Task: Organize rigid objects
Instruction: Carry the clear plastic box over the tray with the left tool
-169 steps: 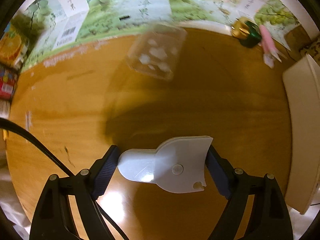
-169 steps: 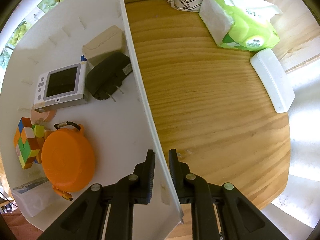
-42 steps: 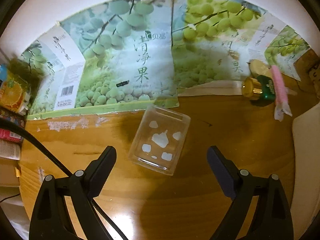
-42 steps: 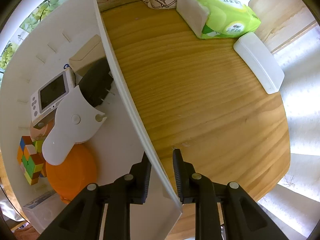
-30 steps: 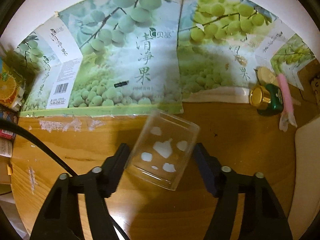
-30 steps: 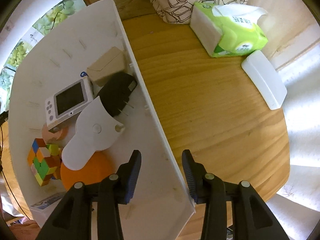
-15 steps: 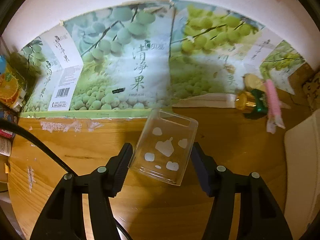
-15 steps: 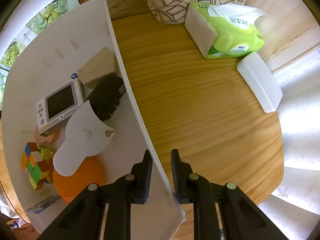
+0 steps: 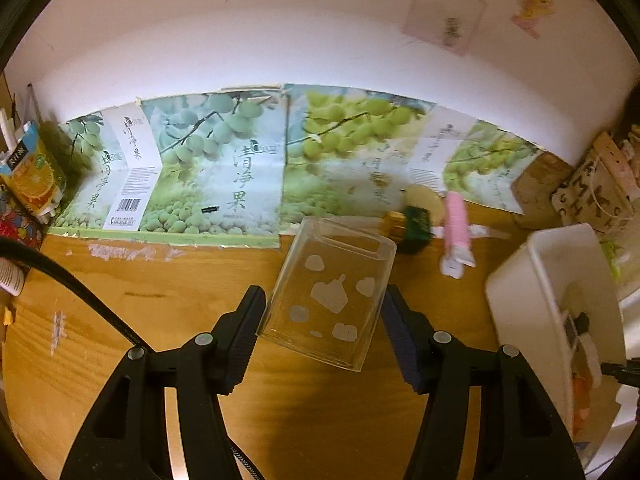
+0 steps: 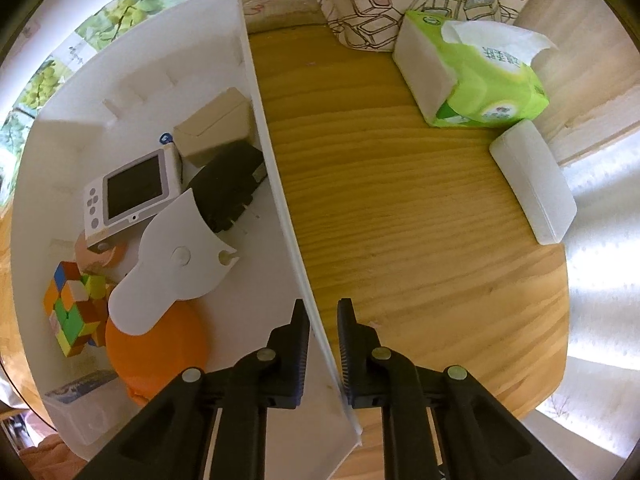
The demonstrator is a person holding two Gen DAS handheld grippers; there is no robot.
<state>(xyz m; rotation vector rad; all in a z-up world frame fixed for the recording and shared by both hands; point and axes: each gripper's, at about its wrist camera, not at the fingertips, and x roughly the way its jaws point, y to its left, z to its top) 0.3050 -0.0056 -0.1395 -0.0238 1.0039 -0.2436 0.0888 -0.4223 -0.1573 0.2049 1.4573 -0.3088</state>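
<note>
My left gripper [image 9: 324, 300] is shut on a clear plastic box [image 9: 332, 292] with white patches, holding it tilted above the wooden table [image 9: 160, 280]. The white bin [image 9: 516, 280] shows at the right edge of the left wrist view. My right gripper [image 10: 322, 308] points down astride the white bin's wall [image 10: 272, 168], and its jaws are closing with the pads on the wall. Inside the bin lie a white scoop-shaped piece [image 10: 176, 256], a handheld device [image 10: 132, 196], a black adapter [image 10: 228, 188], a beige box [image 10: 212, 128], a colour cube [image 10: 72, 312] and an orange round case [image 10: 160, 344].
A green jar with a gold lid [image 9: 412, 222] and a pink tube [image 9: 456, 232] lie by the grape-printed cardboard [image 9: 240, 168] along the wall. A juice carton [image 9: 32, 172] stands far left. Right of the bin sit a tissue pack [image 10: 476, 76] and a white case [image 10: 532, 188].
My left gripper closed on the clear box, lifted it off the table and swung towards the bin. My right gripper opened off the bin wall, then closed on it again.
</note>
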